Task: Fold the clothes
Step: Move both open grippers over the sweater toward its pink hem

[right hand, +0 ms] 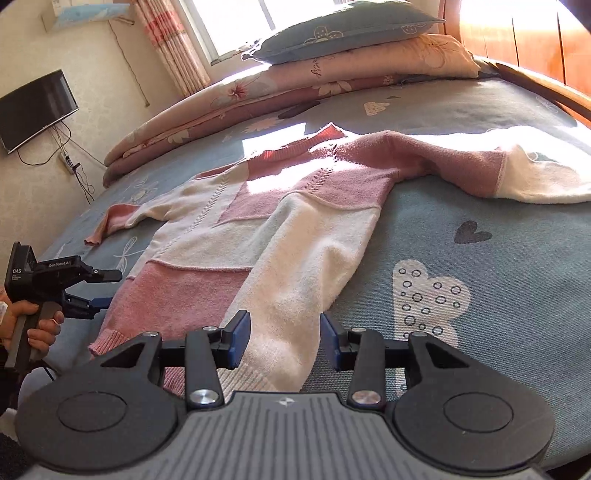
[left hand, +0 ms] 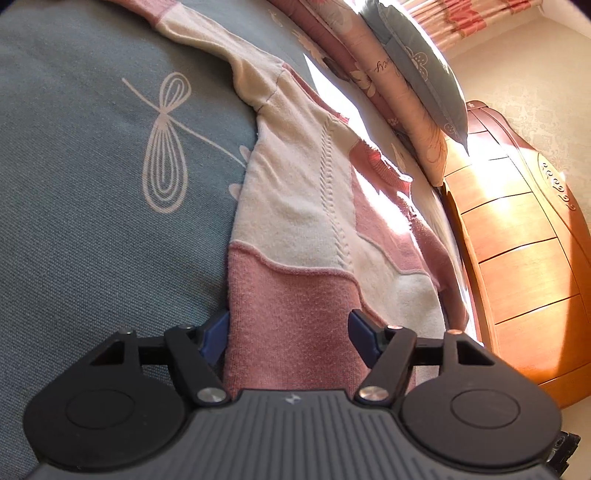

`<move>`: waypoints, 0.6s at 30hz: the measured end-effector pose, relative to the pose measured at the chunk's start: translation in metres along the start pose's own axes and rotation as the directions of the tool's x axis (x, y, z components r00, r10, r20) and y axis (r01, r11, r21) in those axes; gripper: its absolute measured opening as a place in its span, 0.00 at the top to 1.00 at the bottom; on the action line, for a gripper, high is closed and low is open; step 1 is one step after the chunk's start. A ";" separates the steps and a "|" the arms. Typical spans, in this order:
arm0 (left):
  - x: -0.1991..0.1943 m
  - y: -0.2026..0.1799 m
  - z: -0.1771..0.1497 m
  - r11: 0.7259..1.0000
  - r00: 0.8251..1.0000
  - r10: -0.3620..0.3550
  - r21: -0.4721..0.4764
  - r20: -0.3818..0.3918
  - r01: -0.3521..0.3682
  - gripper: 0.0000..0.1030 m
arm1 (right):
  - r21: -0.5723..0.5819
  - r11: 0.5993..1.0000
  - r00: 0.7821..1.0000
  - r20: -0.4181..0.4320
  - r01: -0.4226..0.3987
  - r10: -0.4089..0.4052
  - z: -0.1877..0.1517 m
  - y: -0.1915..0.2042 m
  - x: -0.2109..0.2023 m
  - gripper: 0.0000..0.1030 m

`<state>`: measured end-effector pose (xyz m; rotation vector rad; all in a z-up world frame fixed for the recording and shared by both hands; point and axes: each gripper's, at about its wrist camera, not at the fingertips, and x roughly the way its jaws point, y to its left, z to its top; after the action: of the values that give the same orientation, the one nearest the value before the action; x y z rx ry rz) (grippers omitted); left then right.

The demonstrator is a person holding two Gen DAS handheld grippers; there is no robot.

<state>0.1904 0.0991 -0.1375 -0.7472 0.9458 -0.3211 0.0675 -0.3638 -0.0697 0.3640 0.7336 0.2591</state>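
A pink and cream knit sweater (right hand: 295,229) lies spread flat on the blue-grey patterned bed sheet (right hand: 480,280), with one sleeve (right hand: 517,173) stretched to the right and the other (right hand: 118,221) to the left. My right gripper (right hand: 284,339) stands open over the cream part of the hem, and the cloth lies flat between its blue pads (right hand: 240,338). My left gripper (left hand: 288,332) is open astride the pink hem band (left hand: 288,314), with the fabric loose between the jaws. From the right wrist view, the left gripper (right hand: 107,290) sits at the sweater's lower left corner.
A folded floral quilt (right hand: 258,96) and pillows (right hand: 343,29) lie along the far side of the bed. A wooden headboard (left hand: 517,240) borders the bed. A hand (right hand: 40,328) grips the left gripper's handle. A television (right hand: 37,107) hangs on the wall.
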 end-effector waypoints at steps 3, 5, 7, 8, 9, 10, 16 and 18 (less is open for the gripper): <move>-0.005 0.007 -0.008 0.998 0.998 0.053 -0.036 0.036 -0.051 0.79 | 0.153 0.987 0.999 -0.002 -0.052 0.053 0.004 -0.031 0.015 0.55; -0.006 0.009 -0.011 0.996 0.997 0.063 -0.060 0.048 -0.061 0.85 | 0.261 0.961 0.996 0.004 -0.092 0.094 0.007 -0.052 0.030 0.56; -0.005 0.007 -0.011 0.996 0.996 0.075 -0.042 0.053 -0.073 0.85 | 0.354 0.929 0.994 0.012 -0.107 0.110 0.010 -0.071 0.049 0.56; -0.004 0.006 -0.011 0.996 0.995 0.080 -0.032 0.052 -0.079 0.85 | 0.377 0.922 0.995 0.013 -0.093 0.095 0.011 -0.076 0.058 0.59; -0.004 0.004 -0.010 0.996 0.995 0.086 -0.025 0.049 -0.085 0.85 | 0.395 0.916 0.997 0.013 -0.074 0.075 0.013 -0.081 0.066 0.60; -0.003 0.003 -0.009 0.996 0.995 0.090 -0.019 0.046 -0.089 0.85 | 0.409 0.911 0.998 0.007 -0.059 0.062 0.014 -0.084 0.074 0.64; -0.001 0.002 -0.008 0.996 0.995 0.093 -0.005 0.041 -0.093 0.83 | 0.378 0.924 0.998 0.025 -0.059 0.053 0.021 -0.070 0.103 0.70; -0.001 0.000 -0.007 0.995 0.994 0.099 0.012 0.040 -0.099 0.83 | 0.360 0.931 0.999 0.025 -0.054 0.049 0.022 -0.063 0.110 0.74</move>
<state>0.1837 0.0967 -0.1399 -0.6887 0.9395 -0.2252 0.1678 -0.3875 -0.1466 0.7355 0.7576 0.1694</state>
